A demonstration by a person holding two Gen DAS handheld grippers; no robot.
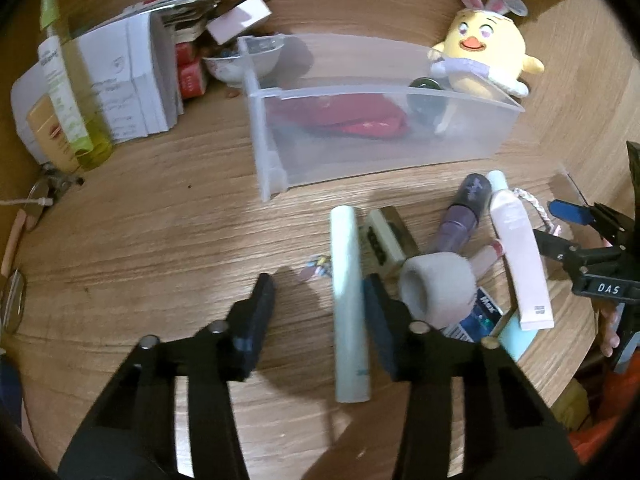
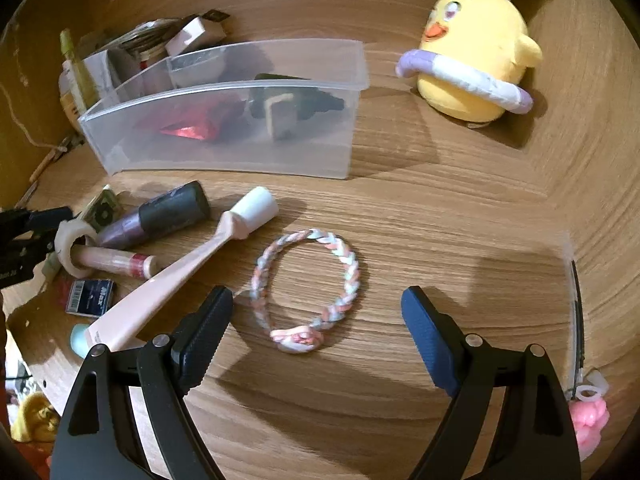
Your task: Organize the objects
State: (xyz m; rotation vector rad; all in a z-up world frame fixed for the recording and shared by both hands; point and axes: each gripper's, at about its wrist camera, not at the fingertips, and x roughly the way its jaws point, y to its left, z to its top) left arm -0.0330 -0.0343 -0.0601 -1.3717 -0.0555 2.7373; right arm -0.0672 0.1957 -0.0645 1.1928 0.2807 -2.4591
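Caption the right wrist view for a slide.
Open right gripper poised over a braided bracelet on the wooden table, clear bin beyond.

A yellow chick plush (image 2: 476,56) sits on the wooden table (image 2: 440,208).

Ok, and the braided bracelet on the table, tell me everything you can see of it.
The braided bracelet is a closed loop plaited from pink, white and pale mint strands, looking like soft cord or rubber bands, with a knotted lump at its near end. It lies flat on the wooden table, apart from the pink tube to its left. The right hand-held gripper stands open around its near part, not touching it.
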